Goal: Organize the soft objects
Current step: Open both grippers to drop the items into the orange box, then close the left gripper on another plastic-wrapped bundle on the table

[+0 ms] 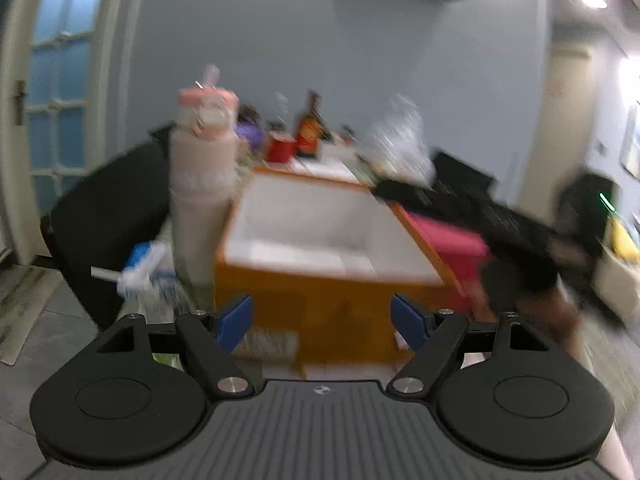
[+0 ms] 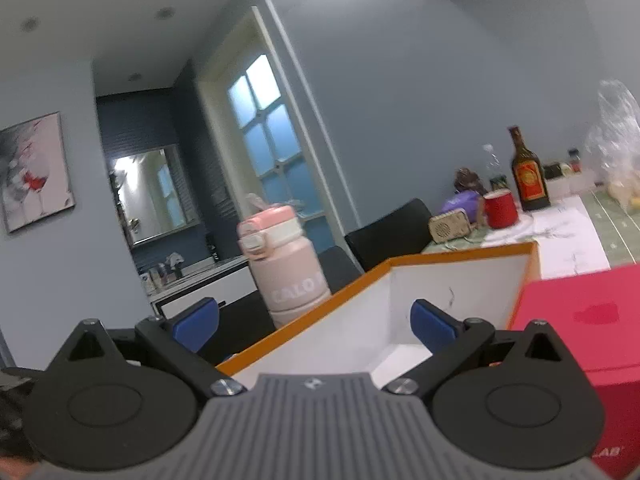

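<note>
Both jaws spread wide, nothing held: left gripper, right gripper. No soft object identifiable; orange box looks empty, pink box beside it. Soft items should be light, floppy: pinch mid-bulk. Cluttered table, pink bottle, grey-blue walls beyond.

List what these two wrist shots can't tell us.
- Soft objects: none identifiable in either view.
- Box floor: right wrist view, hidden by the right gripper.
- Dark object over the pink box: left wrist view, motion-blurred.
- Items beside the bottle: left wrist view, blurred.
</note>
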The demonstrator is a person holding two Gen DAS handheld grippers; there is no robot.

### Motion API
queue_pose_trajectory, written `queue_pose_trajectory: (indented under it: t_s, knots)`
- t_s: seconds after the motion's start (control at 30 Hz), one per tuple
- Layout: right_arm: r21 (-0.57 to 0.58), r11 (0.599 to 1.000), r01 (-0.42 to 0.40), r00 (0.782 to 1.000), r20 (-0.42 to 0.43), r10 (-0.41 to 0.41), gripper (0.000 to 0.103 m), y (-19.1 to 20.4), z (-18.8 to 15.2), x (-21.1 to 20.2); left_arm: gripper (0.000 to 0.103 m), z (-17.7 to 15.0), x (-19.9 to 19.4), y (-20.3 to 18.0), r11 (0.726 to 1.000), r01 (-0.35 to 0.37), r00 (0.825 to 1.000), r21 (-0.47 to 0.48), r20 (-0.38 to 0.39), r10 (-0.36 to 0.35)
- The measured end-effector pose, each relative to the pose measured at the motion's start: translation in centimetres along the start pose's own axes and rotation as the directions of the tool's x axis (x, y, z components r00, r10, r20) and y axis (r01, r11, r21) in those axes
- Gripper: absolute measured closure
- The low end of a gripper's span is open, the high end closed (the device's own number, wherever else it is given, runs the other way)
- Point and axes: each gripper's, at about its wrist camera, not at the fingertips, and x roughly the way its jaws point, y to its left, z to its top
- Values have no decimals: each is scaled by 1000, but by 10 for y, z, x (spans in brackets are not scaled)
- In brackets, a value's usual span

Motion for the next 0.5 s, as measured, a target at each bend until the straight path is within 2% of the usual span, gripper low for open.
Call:
queue_pose_trajectory:
  t_s: [0.07,0.13,0.2,0.3,0.37,0.5]
  knots:
    - [-9,1000,-5,1000,-22,5,3,2,-1,4,11,-7,-11,-3,995,45,996,84,-78,-39]
    - [-18,1000,4,999,-37,-5,3,3,-3,8,11,-14,-14,-10,985,59,987,164,-160,-33]
    - [-27,1000,12,999,-49,-13,3,3,-4,10,11,-23,-10,-19,967,48,974,248,-228,11]
    - [-26,1000,13,998,-56,-15,3,2,-6,10,11,-38,4,-26,946,-11,952,323,-286,109]
    - [-23,1000,16,998,-57,-17,3,1,-6,10,11,-46,12,-27,943,-8,938,333,-325,123]
    - [-15,1000,11,998,-54,-12,3,0,-4,7,11,-49,19,-22,958,33,931,283,-358,73]
